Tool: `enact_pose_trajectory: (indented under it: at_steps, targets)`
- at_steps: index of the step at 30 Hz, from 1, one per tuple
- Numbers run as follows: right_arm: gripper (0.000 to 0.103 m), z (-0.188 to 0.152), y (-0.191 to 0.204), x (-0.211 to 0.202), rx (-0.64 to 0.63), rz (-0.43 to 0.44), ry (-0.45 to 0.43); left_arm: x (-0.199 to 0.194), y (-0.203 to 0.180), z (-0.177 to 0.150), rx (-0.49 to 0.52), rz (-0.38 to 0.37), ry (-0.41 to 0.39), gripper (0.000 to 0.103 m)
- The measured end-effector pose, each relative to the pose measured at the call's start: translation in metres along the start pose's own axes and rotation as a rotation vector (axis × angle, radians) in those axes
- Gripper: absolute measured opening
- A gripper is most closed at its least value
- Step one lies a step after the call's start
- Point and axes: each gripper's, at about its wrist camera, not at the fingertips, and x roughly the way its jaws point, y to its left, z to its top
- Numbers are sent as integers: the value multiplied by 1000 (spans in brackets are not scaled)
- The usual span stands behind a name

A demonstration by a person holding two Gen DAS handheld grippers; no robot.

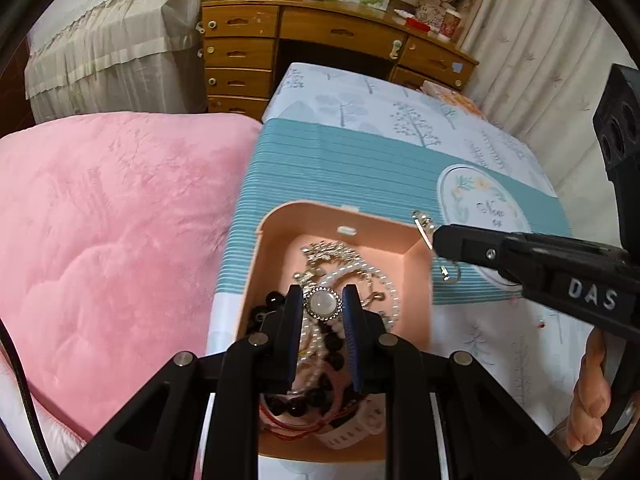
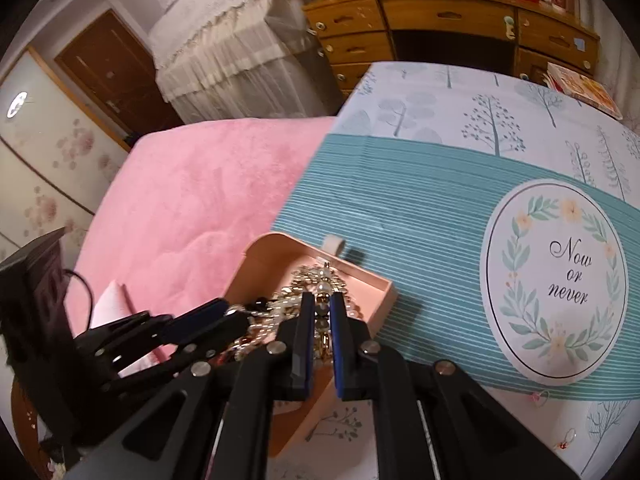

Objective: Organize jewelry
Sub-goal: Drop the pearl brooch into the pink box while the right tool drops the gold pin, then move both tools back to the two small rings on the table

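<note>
1. Two hand-held grippers work at one pink jewelry box (image 1: 276, 224), which sits on the bed's teal striped cover (image 1: 340, 160), lower centre of the left wrist view.
2. Left hand-held gripper (image 1: 322, 305): its jaws stand slightly apart on either side of a round white-stone brooch (image 1: 322, 304); whether they actually pinch it I cannot tell.
3. Right hand-held gripper (image 2: 321, 312): jaws nearly together over the heap in the box. In the left wrist view its tip appears to clamp a silver earring (image 1: 423, 224) at the box's far right corner.
4. Risk, tangling: the brooch lies on pearl strands (image 1: 360, 276) and dark beads (image 1: 332, 344), so lifting it would likely drag a strand or shift the light box.
5. Risk, dropping: a thin wire hook could slip from the pads and vanish into the patterned bedding.
6. Count: one box, one brooch, at least one pearl strand, one dark bead string, one white band (image 1: 360, 426). A second silver hook (image 1: 450, 274) lies outside the box at right. Two small trinkets (image 2: 568, 438) lie loose at lower right in the right wrist view.
</note>
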Motion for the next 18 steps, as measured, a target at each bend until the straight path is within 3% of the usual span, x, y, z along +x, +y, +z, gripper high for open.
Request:
enact_pose_trajectory:
  at_steps: [2,6,7,18]
  targets:
    - [8,1,-2,5,6,-47,2,1,3,-2,-3,15,-1,21]
    - [8,0,-8,11,26,-26,33,0,7,-6,-17,14,-8,47]
    - [8,-1,-8,11,27,-20,34,-2,8,-6,-19,19,-15,50]
    - [8,-11,-1,-22,-34,-29,-56,-15,-3,-8,-2,20,-45,50]
